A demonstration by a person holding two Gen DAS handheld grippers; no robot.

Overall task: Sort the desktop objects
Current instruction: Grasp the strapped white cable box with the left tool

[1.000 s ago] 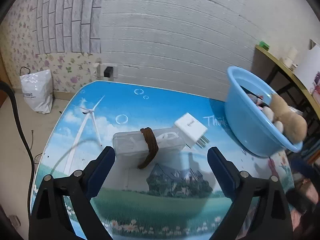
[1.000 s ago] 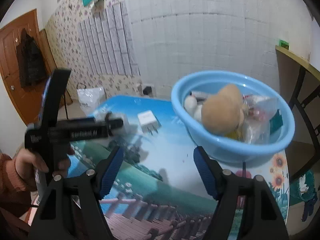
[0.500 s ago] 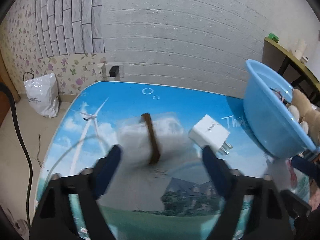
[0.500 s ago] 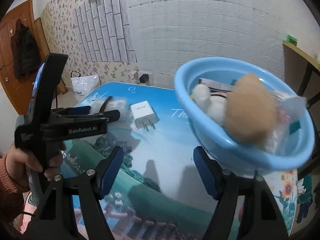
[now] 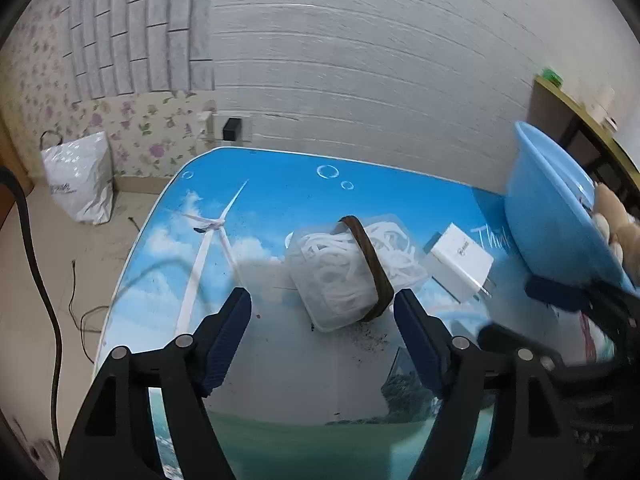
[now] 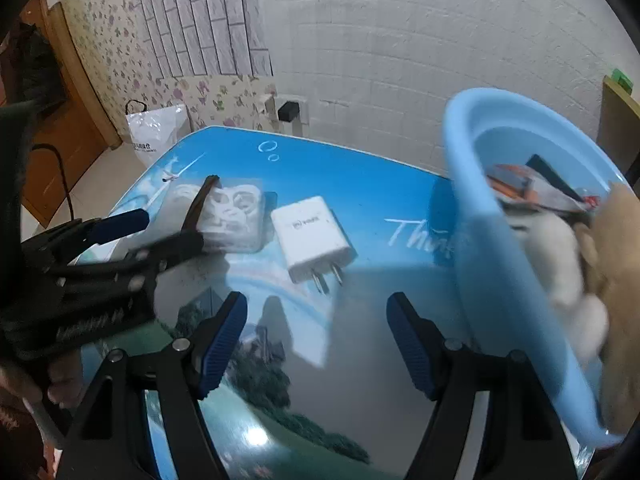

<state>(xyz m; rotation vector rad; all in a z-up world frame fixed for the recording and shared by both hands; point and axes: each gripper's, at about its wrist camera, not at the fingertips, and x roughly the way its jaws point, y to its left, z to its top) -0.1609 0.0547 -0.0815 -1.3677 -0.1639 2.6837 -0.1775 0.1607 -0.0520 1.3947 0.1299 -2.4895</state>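
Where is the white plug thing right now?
The white charger lies flat on the table, between the clear box of cable and the blue basin.

The table (image 5: 280, 208) is printed with a blue sky, white clouds, a white wind turbine and green land. A light blue basin (image 6: 476, 216) and a white charger (image 6: 310, 236) are seen. The clear box (image 5: 340, 276) of white cable is banded in brown.

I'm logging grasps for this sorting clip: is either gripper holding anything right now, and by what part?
Nothing is held. The left gripper, jaws opening, stands short of the clear cable box; the right gripper is open, short of the white charger.
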